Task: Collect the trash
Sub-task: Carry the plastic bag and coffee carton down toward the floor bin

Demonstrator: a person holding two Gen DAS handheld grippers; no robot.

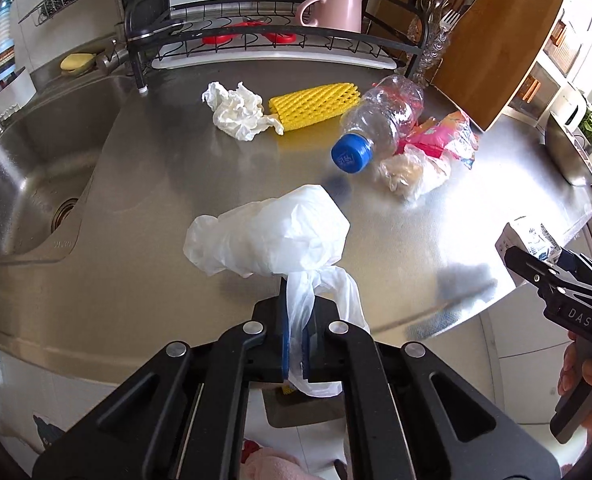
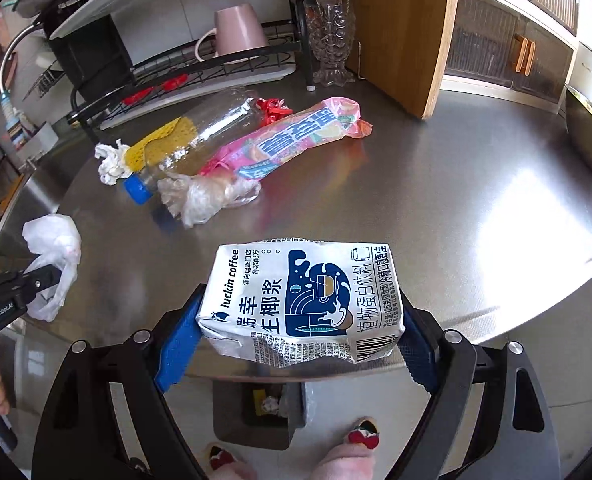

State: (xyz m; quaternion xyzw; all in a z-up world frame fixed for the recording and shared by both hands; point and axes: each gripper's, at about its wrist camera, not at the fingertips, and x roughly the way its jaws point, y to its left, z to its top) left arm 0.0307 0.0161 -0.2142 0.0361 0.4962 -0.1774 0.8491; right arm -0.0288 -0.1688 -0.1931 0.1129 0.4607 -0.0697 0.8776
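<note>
L fingers (image 1: 296,320) clamp white bag (image 1: 272,236), R fingers (image 2: 296,336) grip carton (image 2: 299,304), both at counter edge (image 2: 535,328).

Sunlit steel counter (image 2: 475,184), sink (image 1: 36,152) at its left, dish rack (image 1: 256,40) behind

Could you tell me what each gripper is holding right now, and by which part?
Left gripper: white plastic bag, pinched by its handle. Right gripper: crumpled milk carton, clamped across its sides.

On the counter (image 1: 136,216) we note the tissue (image 1: 238,110) left of the foam net (image 1: 315,106), the bottle (image 1: 379,124) right of that. Sink (image 1: 28,168) lies left; dish rack (image 1: 264,40) behind.
</note>
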